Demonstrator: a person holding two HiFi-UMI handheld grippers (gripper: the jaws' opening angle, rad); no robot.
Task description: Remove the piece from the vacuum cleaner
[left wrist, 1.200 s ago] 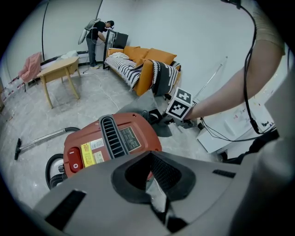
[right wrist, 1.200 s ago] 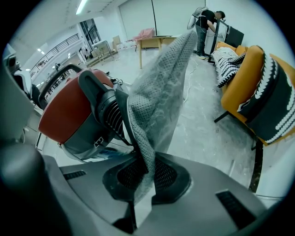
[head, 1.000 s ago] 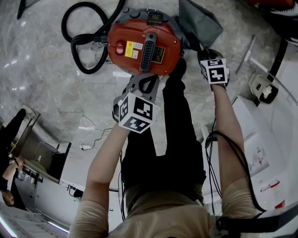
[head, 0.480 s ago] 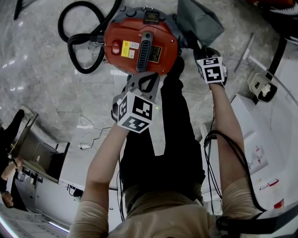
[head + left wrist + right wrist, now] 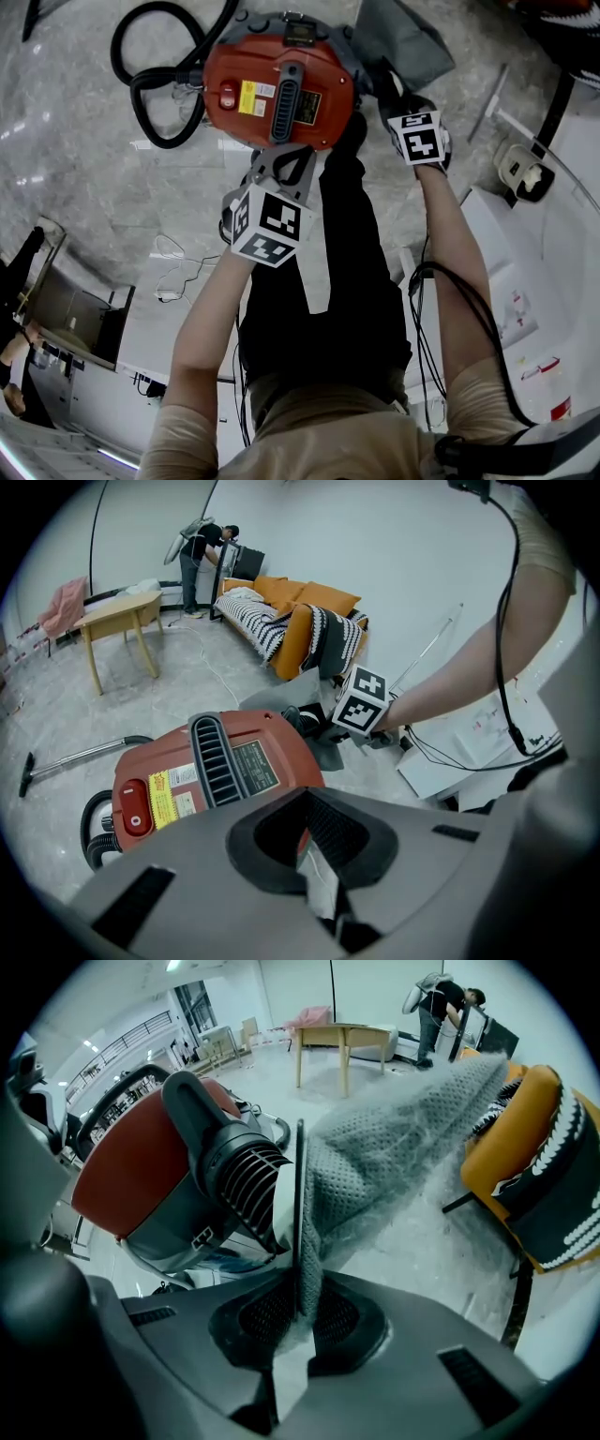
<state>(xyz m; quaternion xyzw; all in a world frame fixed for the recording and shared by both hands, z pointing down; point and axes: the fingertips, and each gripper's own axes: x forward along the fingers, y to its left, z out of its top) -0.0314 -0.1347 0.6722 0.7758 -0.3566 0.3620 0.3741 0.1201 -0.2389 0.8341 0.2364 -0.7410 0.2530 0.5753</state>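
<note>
A red canister vacuum cleaner (image 5: 277, 89) stands on the marble floor, its black hose (image 5: 150, 84) looping off to the left. My left gripper (image 5: 289, 161) rests against the vacuum's near rim. In the left gripper view its jaws (image 5: 309, 855) look shut, and I see nothing clearly held between them. A grey mesh dust bag (image 5: 403, 42) sticks out from the vacuum's right side. My right gripper (image 5: 392, 94) is shut on the bag's near edge (image 5: 305, 1241), beside a thin dark plate (image 5: 298, 1176). The bag (image 5: 394, 1138) stretches away to the right of the ribbed black cuff (image 5: 239, 1180).
My own black-trousered legs (image 5: 337, 281) stand just behind the vacuum. White furniture (image 5: 525, 281) and a metal tube (image 5: 492, 94) lie to the right, loose cables (image 5: 178, 272) to the left. Farther off are a wooden table (image 5: 117, 621), an orange sofa (image 5: 300, 611) and a person (image 5: 202, 550).
In the head view the vacuum and both grippers have drifted a little up and to the left. Both grips look the same as before.
</note>
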